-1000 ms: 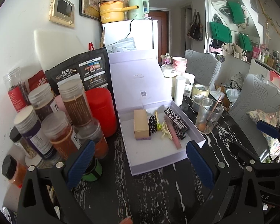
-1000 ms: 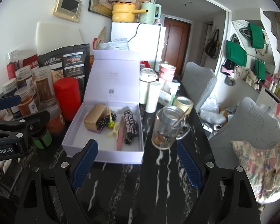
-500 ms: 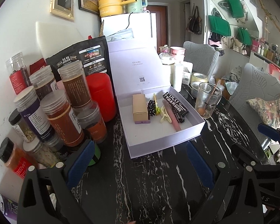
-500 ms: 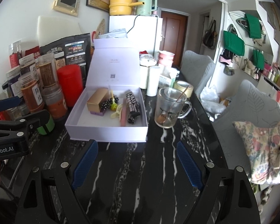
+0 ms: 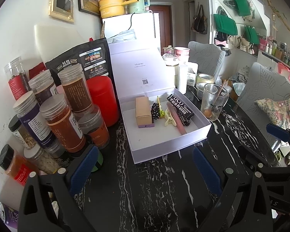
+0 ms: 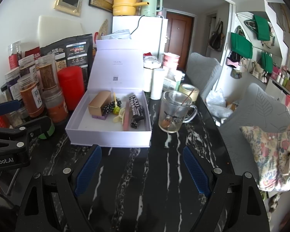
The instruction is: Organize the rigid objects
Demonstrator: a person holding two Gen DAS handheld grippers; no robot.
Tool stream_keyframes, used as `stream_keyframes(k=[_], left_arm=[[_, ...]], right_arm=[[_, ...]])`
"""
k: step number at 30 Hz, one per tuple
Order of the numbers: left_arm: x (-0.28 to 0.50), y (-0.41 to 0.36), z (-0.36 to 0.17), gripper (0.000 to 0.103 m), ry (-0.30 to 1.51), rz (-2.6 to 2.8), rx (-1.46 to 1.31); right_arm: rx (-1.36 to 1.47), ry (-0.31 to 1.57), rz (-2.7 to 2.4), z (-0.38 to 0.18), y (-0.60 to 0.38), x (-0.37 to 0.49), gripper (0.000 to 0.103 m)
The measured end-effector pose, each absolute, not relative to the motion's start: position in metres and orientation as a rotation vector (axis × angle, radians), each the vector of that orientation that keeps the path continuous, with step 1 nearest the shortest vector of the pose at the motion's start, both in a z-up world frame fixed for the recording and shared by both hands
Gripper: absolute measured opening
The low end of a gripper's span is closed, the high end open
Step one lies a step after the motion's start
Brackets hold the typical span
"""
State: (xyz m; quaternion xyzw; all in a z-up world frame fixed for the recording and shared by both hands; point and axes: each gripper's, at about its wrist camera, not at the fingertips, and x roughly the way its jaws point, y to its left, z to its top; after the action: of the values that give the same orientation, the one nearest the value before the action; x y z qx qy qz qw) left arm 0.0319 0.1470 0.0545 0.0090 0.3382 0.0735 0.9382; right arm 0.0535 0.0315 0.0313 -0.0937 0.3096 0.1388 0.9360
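Left gripper (image 5: 143, 166): jaws stood wide apart above the black marble tabletop (image 5: 164, 193), nothing between the blue pads; it also showed at the left edge of the right wrist view.
Right gripper (image 6: 143, 166): jaws likewise spread wide, empty, held over bare tabletop just short of the box's front wall.
Lavender box (image 6: 110, 137): sat open on the table, lid (image 6: 116, 67) standing upright behind the tray, ahead of both grippers.
Box contents: a gold carton (image 5: 143, 110) lay toward the left; black beaded piece (image 5: 155, 111) and a small yellow-green item beside it; cream hair claw (image 5: 169, 118) near the middle; a pink strip (image 5: 176, 118) lying lengthwise; a black printed packet (image 5: 179, 106) toward the right, with a dotted black piece under its near end.
Left of box: a red canister (image 5: 102, 100) just beside the tray wall; a cluster of clear spice jars (image 5: 63, 119) in front of a black pouch (image 5: 81, 58) against the wall.
Right of box: a glass mug (image 6: 172, 112) with a thin stick in it, close to the tray's right wall but apart; a tape roll (image 6: 189, 91) behind it.
Contact: neither gripper touched the box or any item.
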Motion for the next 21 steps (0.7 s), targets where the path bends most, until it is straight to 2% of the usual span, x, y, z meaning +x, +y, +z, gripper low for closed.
stream_keyframes(k=[21], left_arm=[[0.0264,0.1440,0.0580,0.100,0.674,0.127,0.018]], right_arm=[[-0.197,0.623,0.289,0.0326,0.0307,0.0503,0.087]])
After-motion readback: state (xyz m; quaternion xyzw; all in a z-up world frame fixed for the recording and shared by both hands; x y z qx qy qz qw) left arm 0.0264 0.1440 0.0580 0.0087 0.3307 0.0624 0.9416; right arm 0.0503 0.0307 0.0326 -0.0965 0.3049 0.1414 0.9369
